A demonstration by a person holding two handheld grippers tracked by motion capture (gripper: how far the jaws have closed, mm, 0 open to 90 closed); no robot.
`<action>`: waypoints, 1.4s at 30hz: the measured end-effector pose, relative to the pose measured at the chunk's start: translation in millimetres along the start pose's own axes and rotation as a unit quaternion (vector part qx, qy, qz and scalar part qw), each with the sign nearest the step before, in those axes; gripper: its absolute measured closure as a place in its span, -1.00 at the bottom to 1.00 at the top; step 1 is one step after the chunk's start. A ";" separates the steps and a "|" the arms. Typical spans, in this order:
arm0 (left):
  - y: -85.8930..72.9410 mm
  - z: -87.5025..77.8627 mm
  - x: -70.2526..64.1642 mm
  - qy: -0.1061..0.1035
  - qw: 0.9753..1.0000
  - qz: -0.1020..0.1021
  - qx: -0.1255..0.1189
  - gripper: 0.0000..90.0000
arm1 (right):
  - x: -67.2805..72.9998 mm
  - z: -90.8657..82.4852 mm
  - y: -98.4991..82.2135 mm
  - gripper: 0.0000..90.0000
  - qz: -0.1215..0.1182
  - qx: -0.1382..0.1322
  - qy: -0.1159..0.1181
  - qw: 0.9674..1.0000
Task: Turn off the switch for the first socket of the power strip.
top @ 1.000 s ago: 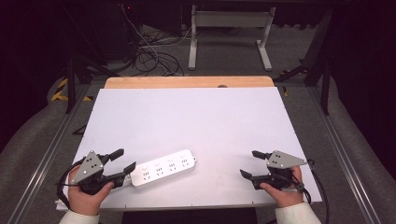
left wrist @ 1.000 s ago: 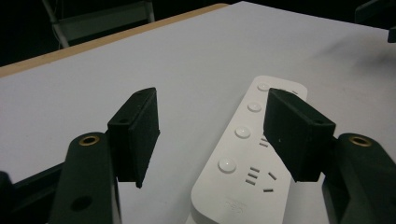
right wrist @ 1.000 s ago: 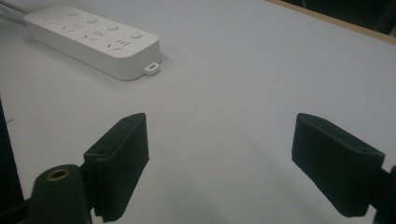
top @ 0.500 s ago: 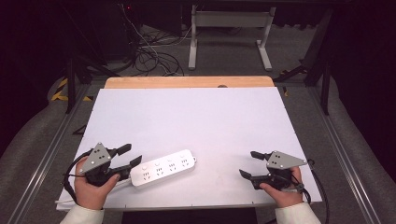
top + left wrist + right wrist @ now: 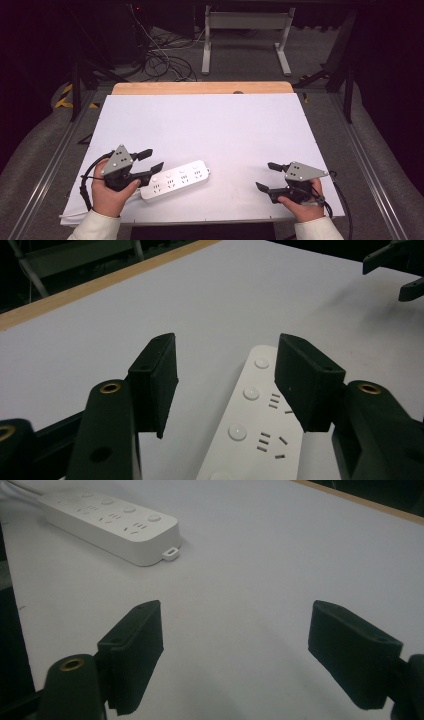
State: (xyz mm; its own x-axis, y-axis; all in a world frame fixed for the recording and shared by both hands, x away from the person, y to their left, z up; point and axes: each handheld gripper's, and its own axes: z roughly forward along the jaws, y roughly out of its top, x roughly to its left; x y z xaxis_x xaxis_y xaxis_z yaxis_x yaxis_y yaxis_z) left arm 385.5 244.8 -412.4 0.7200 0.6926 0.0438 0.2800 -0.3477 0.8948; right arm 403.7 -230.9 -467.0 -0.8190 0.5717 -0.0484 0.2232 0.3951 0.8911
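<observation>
1 power strip [image 5: 175, 180], 2 claws, 1 white table [image 5: 210, 125].

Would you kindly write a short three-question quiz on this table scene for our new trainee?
1. True or false: the left gripper is clamped on the power strip.
2. Which gripper is nearer the strip? A) left B) right C) both equally near
3. Fill in: the strip lies flat on the ____ table, sockets facing ____.

Key:
1. False. In the left gripper view its jaws stand open above the strip, pads off it.
2. A. The right one hovers open over bare table, well apart from the strip.
3. white; up.
</observation>
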 end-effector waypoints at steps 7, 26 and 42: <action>4.3 4.2 4.0 -0.004 1.000 0.004 0.018 -0.05 | -0.1 0.0 -0.3 -0.50 0.001 -0.001 0.002 1.000; 11.8 0.2 6.2 -0.041 0.995 0.025 0.091 0.20 | 0.1 1.1 -0.7 -0.50 0.003 0.003 0.005 1.000; 10.3 16.7 13.0 -0.050 0.975 0.021 0.214 0.44 | 1.0 4.4 -1.5 -0.50 0.003 0.011 0.012 1.000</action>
State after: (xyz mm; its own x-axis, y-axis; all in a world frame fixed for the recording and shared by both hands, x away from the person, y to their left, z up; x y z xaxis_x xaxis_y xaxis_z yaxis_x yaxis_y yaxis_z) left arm 408.3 239.6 -410.0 0.7882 0.6153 0.0134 0.4734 -0.6201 0.6256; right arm 404.9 -227.8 -470.4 -0.8303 0.5564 -0.0319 0.2392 0.4075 0.8813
